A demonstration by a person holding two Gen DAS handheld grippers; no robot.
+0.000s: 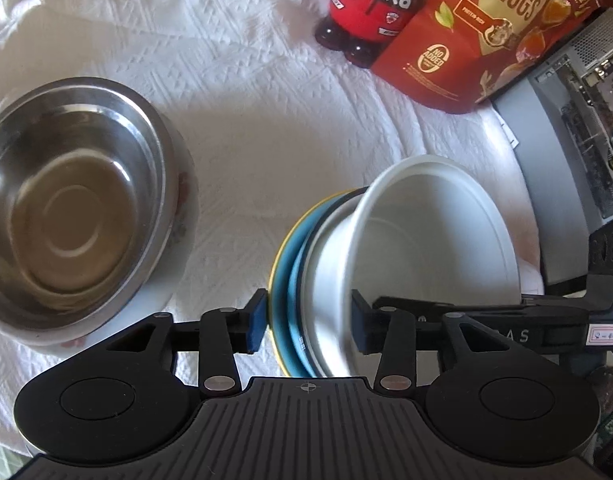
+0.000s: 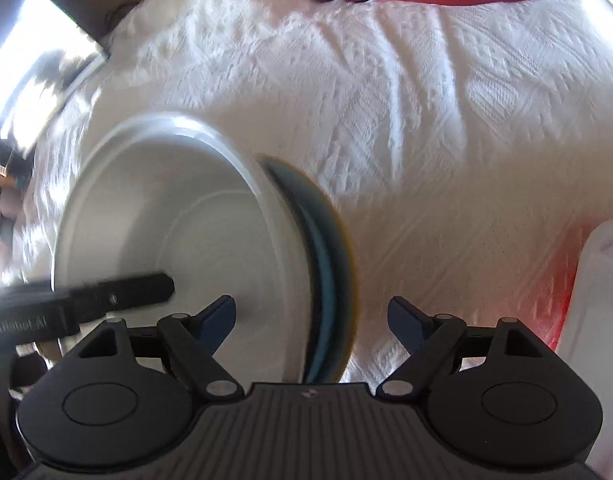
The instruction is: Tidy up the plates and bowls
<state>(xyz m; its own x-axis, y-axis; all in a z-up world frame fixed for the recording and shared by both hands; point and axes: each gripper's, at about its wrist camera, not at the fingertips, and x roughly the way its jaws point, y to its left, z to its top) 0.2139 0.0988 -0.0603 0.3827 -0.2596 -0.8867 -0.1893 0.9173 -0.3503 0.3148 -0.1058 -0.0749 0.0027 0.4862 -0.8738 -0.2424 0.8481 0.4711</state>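
1. Claw fingers frame the stack in both wrist views: our left claw (image 1: 308, 324) stands released, its blue pads (image 1: 257, 322) straddling the rims, though whether a pad touches the yellow edge we cannot tell.
2. Our right claw (image 2: 312, 320) is spread wide as well, gripping nothing, with the same stack's far edge between its fingers.
3. We see the white bowl (image 1: 434, 256) nested on a blue plate (image 1: 284, 304) and a yellow plate (image 1: 275, 264), all resting on the white-clothed surface (image 1: 266, 128).
4. To the left sits a steel bowl (image 1: 66, 204), well apart.
5. Farthest back stand a red figurine (image 1: 370, 4) and a quail egg pouch (image 1: 502, 28).
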